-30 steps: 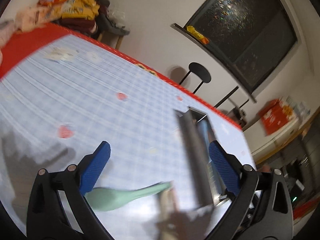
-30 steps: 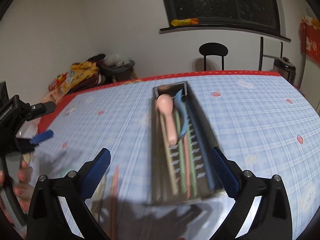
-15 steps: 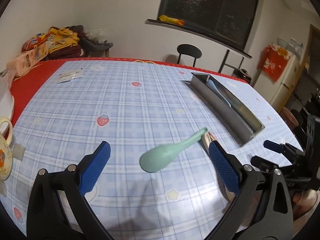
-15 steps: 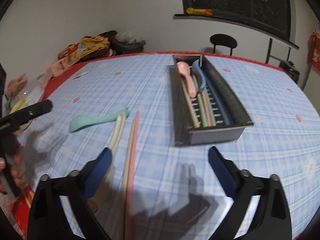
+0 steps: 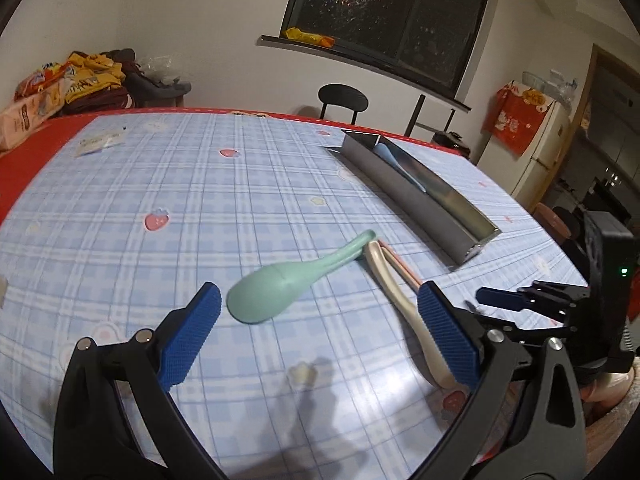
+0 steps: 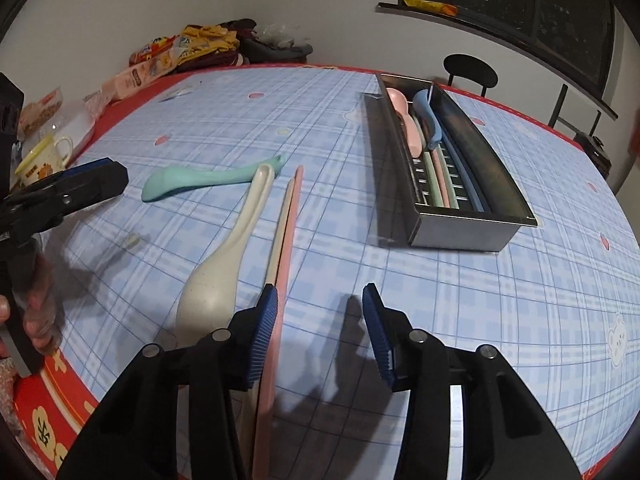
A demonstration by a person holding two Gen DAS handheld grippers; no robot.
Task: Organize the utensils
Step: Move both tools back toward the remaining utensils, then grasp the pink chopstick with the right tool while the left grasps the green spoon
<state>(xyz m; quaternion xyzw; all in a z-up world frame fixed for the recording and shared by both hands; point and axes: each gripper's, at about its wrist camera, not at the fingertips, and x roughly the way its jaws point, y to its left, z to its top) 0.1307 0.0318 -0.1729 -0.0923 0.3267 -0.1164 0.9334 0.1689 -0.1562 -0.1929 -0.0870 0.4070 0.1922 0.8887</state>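
A green spoon [image 5: 296,278] [image 6: 208,179] lies on the blue checked tablecloth, with a cream spoon [image 6: 224,268] [image 5: 400,304] and pink and cream chopsticks [image 6: 286,236] beside it. My left gripper [image 5: 318,332] is open just behind the green spoon's bowl, empty. My right gripper [image 6: 320,332] is open but narrower, its left finger beside the pink chopstick, holding nothing. A metal utensil tray [image 6: 476,168] [image 5: 416,200] holds a pink spoon [image 6: 406,118], a blue spoon [image 6: 428,120] and several chopsticks.
A yellow mug [image 6: 44,156] and a clear container [image 6: 72,120] stand at the table's left edge. Snack packets [image 6: 160,60] pile at the far corner. A black chair [image 5: 342,98] stands behind the table. The other gripper shows at the right in the left wrist view [image 5: 560,300].
Both grippers pulled back from the tray toward the near utensils. The left gripper now frames the green spoon. The right gripper's jaws have narrowed beside the chopsticks.
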